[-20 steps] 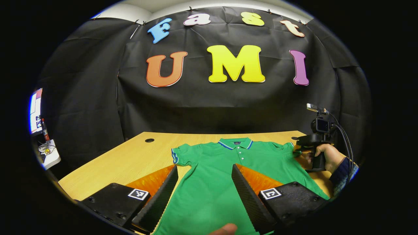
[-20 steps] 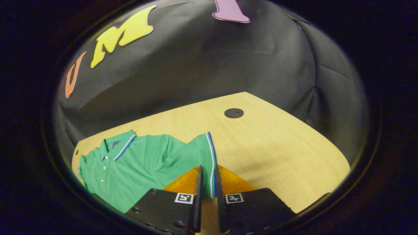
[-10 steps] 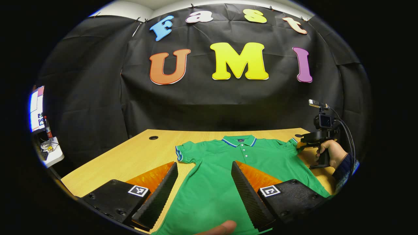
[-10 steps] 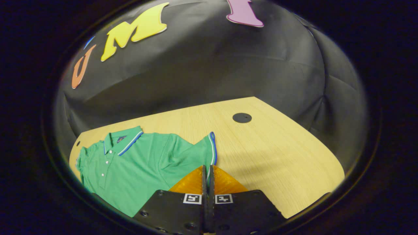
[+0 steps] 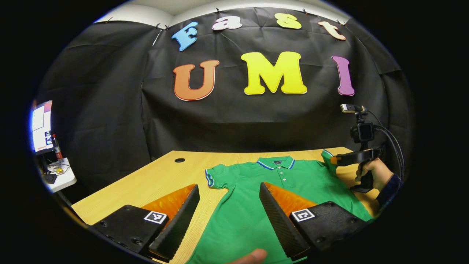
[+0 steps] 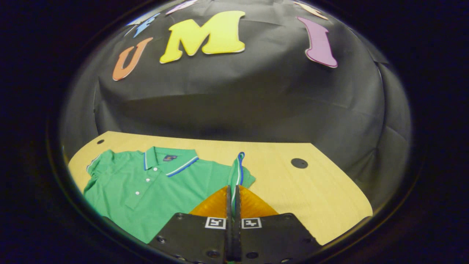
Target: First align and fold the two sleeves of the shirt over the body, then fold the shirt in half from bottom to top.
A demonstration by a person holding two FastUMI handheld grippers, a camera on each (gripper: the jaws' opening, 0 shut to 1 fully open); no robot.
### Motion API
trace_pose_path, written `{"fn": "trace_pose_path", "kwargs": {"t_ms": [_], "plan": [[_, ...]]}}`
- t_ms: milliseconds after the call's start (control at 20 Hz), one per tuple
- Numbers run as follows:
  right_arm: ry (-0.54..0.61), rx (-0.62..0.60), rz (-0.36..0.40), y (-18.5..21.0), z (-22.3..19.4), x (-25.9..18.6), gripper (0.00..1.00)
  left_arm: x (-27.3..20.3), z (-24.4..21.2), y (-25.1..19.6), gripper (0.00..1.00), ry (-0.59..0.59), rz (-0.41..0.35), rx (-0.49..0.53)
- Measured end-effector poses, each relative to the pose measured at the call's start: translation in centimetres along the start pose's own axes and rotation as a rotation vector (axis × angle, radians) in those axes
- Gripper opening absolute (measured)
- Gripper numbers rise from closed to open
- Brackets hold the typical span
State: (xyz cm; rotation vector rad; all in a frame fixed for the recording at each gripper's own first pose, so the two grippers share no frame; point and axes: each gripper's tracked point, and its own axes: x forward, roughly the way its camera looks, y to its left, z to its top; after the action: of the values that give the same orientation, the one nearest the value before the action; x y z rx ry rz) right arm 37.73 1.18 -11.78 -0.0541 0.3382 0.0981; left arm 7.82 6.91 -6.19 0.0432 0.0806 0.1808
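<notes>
On the wooden tabletop a green shirt lies flat, collar toward the booth's wall, buttons up. At the shirt's right side the right gripper has its jaws closed on the striped cuff of the right sleeve, lifting it off the wood; a hand holds that tool. Near the hem the left gripper hangs with jaws wide open above the shirt's body, the left sleeve lying flat.

text: none legible | shirt collar label: too small to read
</notes>
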Motion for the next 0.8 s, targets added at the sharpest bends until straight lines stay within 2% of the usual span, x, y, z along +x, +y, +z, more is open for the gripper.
{"fn": "trace_pose_path", "kwargs": {"t_ms": [100, 150, 250, 300, 450, 500, 650, 800], "plan": [[-0.035, -0.031, 0.086, 3.0, 0.8, -1.2, 0.07, 0.1, -0.5, 0.1, 1.0, 0.022, 0.001, -0.019], [-0.049, -0.031, 0.118, 4.5, 1.2, -2.4, 0.05, 0.1, -0.7, 0.2, 1.0, 0.026, 0.006, -0.022], [-0.09, -0.038, 0.148, 5.2, 2.7, -4.5, 0.61, 0.1, -0.5, 0.4, 1.0, 0.026, 0.018, -0.019], [-0.117, -0.047, 0.129, 4.7, 3.4, -5.8, 0.89, 0.1, -0.2, 0.6, 1.0, 0.019, 0.028, -0.017], [-0.175, -0.065, 0.089, 3.6, 4.7, -9.6, 0.89, -0.1, 0.1, 1.3, 1.0, 0.02, 0.063, -0.023], [-0.179, -0.073, 0.092, 3.5, 4.6, -10.9, 0.94, -0.3, 0.2, 1.4, 1.0, 0.027, 0.061, -0.037], [-0.193, -0.058, 0.096, 3.0, 4.0, -14.7, 0.94, -0.7, 1.6, 2.4, 1.0, 0.011, 0.067, -0.115], [-0.224, -0.008, 0.11, 1.9, 3.3, -18.9, 0.95, 0.4, 2.4, 3.5, 1.0, 0.051, 0.073, -0.151]]}}
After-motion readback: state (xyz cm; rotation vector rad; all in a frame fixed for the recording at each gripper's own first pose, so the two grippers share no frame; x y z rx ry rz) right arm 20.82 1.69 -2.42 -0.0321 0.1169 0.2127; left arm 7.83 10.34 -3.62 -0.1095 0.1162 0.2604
